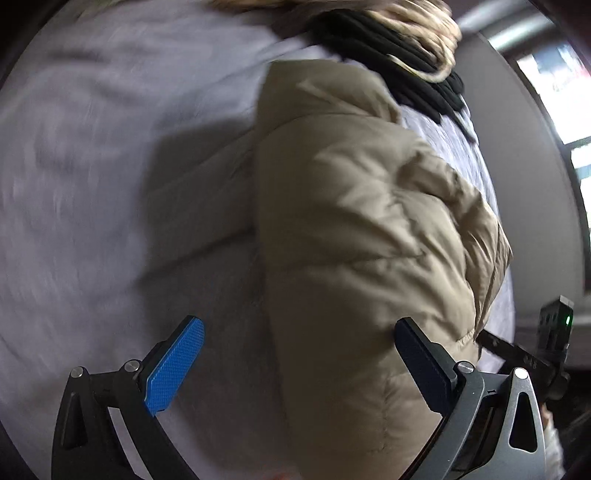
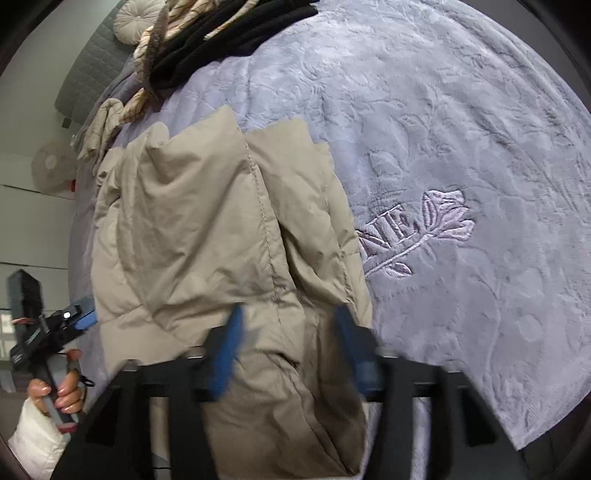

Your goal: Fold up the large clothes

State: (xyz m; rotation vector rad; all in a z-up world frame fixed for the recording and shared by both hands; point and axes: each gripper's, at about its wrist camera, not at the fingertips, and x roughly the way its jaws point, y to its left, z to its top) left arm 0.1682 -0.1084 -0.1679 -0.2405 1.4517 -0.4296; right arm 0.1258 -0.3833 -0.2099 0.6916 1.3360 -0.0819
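A beige puffer jacket lies folded in a long strip on the lilac bedspread. In the left wrist view my left gripper stands wide open above the jacket's near end, one blue pad over the bedspread and the other pad over the fabric. In the right wrist view the jacket runs away from my right gripper. Its blurred blue fingers stand apart on either side of the near end, not pressing it. A hand holds the left gripper beside the jacket's left edge.
A black garment and a striped beige cloth are heaped at the far end of the bed. An embroidered rose marks the bedspread to the right of the jacket. A grey headboard, a round cushion and a fan stand to the left.
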